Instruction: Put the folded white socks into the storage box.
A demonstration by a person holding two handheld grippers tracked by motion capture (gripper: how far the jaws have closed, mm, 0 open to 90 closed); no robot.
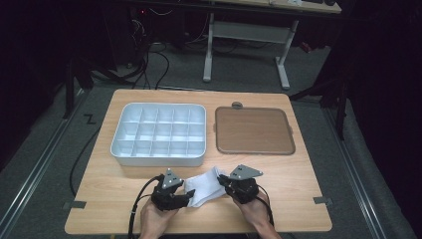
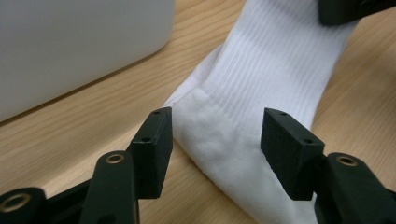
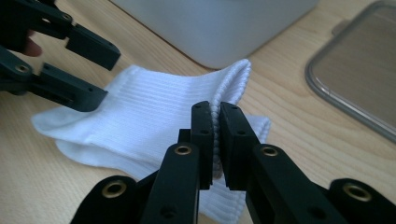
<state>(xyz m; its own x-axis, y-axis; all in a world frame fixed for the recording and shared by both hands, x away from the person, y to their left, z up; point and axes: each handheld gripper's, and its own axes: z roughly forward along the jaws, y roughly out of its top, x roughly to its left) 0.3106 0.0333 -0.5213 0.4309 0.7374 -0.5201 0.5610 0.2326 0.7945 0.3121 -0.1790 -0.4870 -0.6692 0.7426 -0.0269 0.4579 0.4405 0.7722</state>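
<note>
A white ribbed sock (image 1: 204, 186) lies on the wooden table (image 1: 114, 174) near its front edge, between the two hands. My right gripper (image 3: 217, 116) is shut on the sock's cuff edge, which stands pinched between the two pads; in the high view this right gripper (image 1: 222, 180) comes in from the sock's right. My left gripper (image 2: 217, 135) is open, its jaws standing apart on either side of the sock's (image 2: 261, 70) foot end, low over the wood. In the high view the left gripper (image 1: 188, 195) sits at the sock's left end.
A white tray (image 1: 158, 155) divided into several compartments stands behind the sock at centre left. A brown rectangular lid with a grey rim (image 1: 254, 130) lies to its right, with a small grey tab (image 1: 237, 105) at its far edge. Table edges are near the hands.
</note>
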